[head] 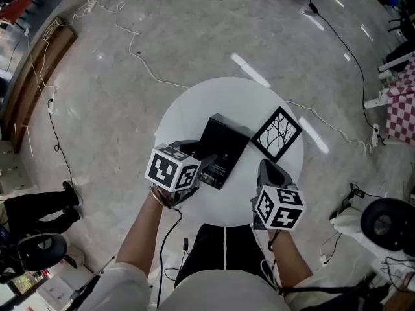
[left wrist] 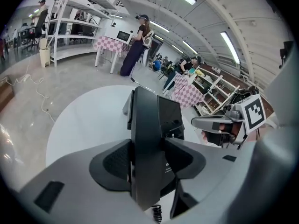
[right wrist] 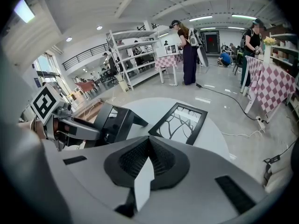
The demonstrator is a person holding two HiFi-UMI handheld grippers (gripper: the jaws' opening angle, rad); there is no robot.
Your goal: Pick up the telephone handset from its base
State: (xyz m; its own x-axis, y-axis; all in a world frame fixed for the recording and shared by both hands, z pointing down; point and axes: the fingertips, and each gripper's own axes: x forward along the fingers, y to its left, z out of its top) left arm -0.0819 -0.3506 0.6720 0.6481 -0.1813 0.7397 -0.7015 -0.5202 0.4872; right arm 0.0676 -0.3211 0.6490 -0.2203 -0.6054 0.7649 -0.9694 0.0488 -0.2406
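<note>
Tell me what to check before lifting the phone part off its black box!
1. Black telephone handset between the left tool's pads: ok, both pads touch its sides.
2. Grip firm enough to lift: cannot tell.
3. Curly black cord free of snags: cannot tell, only a bit shows.
4. Right tool out of the way: ok, shut, empty, apart from the black telephone base.
5. Black-framed branch picture away from the handset: ok, it lies on the base's other side.
6. Base flat on the white round table: ok.
</note>
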